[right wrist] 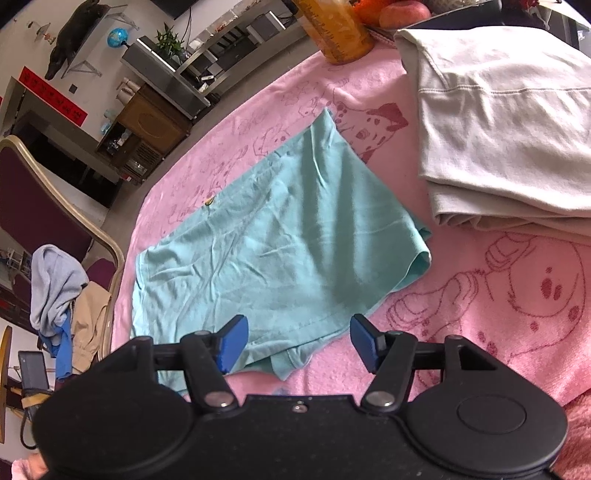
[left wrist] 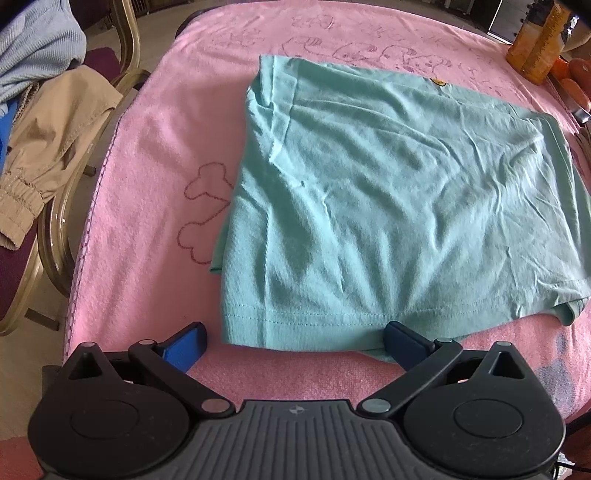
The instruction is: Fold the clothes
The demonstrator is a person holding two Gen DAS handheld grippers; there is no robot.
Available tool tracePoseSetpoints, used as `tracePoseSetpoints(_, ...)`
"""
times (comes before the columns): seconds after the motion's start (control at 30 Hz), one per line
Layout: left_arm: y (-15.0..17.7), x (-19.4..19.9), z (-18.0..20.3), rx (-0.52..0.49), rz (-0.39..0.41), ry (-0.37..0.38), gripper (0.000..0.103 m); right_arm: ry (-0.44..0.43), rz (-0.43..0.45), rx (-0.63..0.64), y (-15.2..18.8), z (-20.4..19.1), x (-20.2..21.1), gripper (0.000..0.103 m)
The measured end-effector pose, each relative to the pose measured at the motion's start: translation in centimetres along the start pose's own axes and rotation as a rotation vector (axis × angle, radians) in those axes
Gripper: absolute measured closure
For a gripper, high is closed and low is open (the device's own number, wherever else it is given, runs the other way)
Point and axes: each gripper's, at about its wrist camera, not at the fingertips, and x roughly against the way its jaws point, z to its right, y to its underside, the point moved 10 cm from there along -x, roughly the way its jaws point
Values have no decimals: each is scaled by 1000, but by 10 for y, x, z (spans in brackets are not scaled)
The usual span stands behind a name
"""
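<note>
A: Any words to read?

B: Not really. The red strip [right wrist: 55, 96] on the far wall has dark marks, too small to read. The shirt [left wrist: 388, 206] has a tiny yellow patch [left wrist: 439, 82], and I can't make it out.

A: Where is the shirt?

B: The green shirt lies flat and folded on the pink towel [left wrist: 147, 177], which has dog and bone drawings.

A: And the tongs?

B: The left gripper [left wrist: 295, 341] is wide open at the shirt's near hem, holding nothing. The right gripper [right wrist: 299, 341] is open too, over the near corner, empty.

A: What does only one camera see?

B: The right one shows a white folded pile [right wrist: 506, 140] beside the shirt, a globe [right wrist: 117, 37] and shelves. The left shows tan pants [left wrist: 48, 147] on a chair [left wrist: 59, 206]. Both see the orange jar [right wrist: 334, 29].
</note>
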Motion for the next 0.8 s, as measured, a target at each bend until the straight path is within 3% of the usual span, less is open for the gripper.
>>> tracePoseSetpoints(0.07, -2, 6, 1, -20, 26, -25, 1, 2, 7, -14, -1, 2, 1, 43)
tracePoseSetpoints(0.13, -5, 23, 6, -59, 101, -56, 1, 5, 19, -27, -3, 4, 2, 43)
tracePoseSetpoints(0.23, -12, 39, 17, -105, 181, -40, 0, 0, 42, -64, -6, 8, 5, 43)
tracePoseSetpoints(0.43, -13, -5, 5, -23, 3, 12, 0, -32, 31, -219, -5, 22, -3, 44)
tracePoseSetpoints(0.5, -15, -8, 0, 17, -11, 32, 0, -30, 27, -260, -5, 27, -6, 46)
tracePoseSetpoints(0.8, -16, -8, 1, 4, -9, 26, 0, 55, 111, -336, -16, 50, -17, 50)
